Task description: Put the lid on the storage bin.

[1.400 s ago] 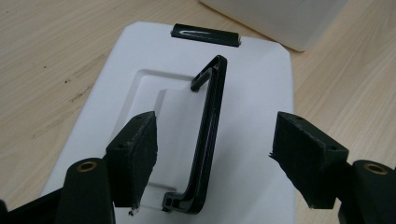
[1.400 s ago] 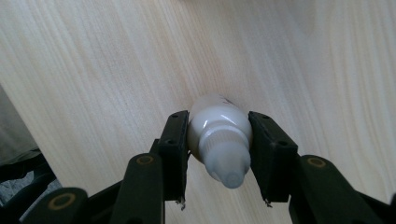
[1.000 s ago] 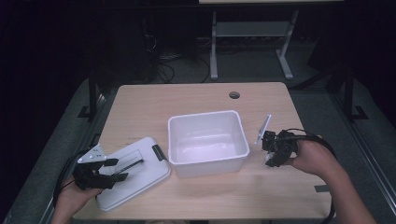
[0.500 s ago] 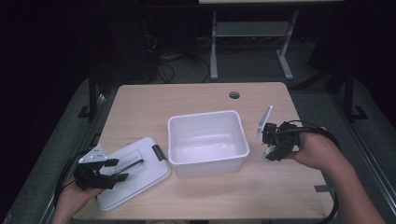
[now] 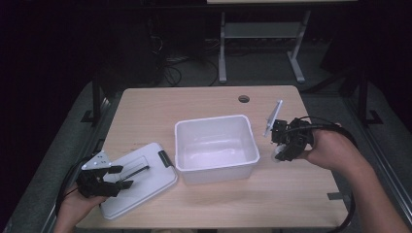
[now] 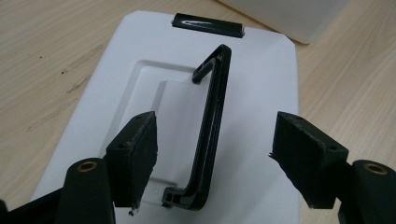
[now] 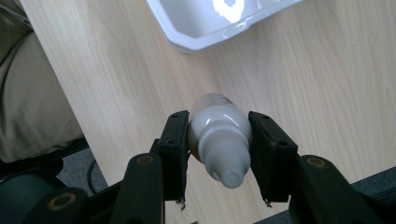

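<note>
gripping a small white plastic squeeze bottle (image 7: 219, 140) by its body, the right tongs (image 5: 283, 145) hold it above the wooden bench (image 5: 204, 99), nozzle toward the hand. the open white plastic tub (image 5: 214, 144) lies just beside them, toward the bench middle. the left tongs (image 6: 215, 154) stand open astride the black handle (image 6: 210, 135) of the flat white lid (image 5: 141, 187).

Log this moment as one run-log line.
right gripper: shut on white bottle, lifted beside bin | left gripper: open over lid handle | lid: flat on table
</note>
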`<state>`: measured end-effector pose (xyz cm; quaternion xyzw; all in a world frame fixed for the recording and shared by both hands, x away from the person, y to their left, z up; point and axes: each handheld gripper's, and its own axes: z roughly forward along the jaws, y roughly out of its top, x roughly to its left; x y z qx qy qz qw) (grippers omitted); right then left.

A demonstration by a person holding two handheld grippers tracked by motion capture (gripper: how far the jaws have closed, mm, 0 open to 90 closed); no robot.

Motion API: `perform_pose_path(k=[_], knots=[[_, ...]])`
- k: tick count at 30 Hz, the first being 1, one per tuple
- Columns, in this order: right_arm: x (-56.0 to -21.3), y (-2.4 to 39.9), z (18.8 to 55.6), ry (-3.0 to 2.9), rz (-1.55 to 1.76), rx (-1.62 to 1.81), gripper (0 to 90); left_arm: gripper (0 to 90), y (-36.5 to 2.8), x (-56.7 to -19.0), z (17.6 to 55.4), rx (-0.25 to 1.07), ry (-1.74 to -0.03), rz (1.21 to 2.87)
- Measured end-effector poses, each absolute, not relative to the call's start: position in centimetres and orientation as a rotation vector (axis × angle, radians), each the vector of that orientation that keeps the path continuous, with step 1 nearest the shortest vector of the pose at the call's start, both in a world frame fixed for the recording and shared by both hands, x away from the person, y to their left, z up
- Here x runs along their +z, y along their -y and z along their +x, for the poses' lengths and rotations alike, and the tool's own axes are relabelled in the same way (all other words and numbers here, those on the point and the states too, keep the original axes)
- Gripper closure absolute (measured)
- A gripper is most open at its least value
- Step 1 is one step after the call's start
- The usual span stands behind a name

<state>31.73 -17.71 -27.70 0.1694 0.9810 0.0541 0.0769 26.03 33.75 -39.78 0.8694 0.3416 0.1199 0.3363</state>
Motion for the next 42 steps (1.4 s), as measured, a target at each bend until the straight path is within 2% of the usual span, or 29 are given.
perform_pose_path(k=[12,42], knots=[[-25.9,16.2,31.8,-2.929,0.471,0.172,59.4,30.6,-33.9,-39.8,26.0,0.312,-0.896,2.278],[-24.7,12.7,32.6,-2.948,0.396,0.164,59.4,30.5,-34.1,-39.9,26.0,0.308,-0.9,2.271]])
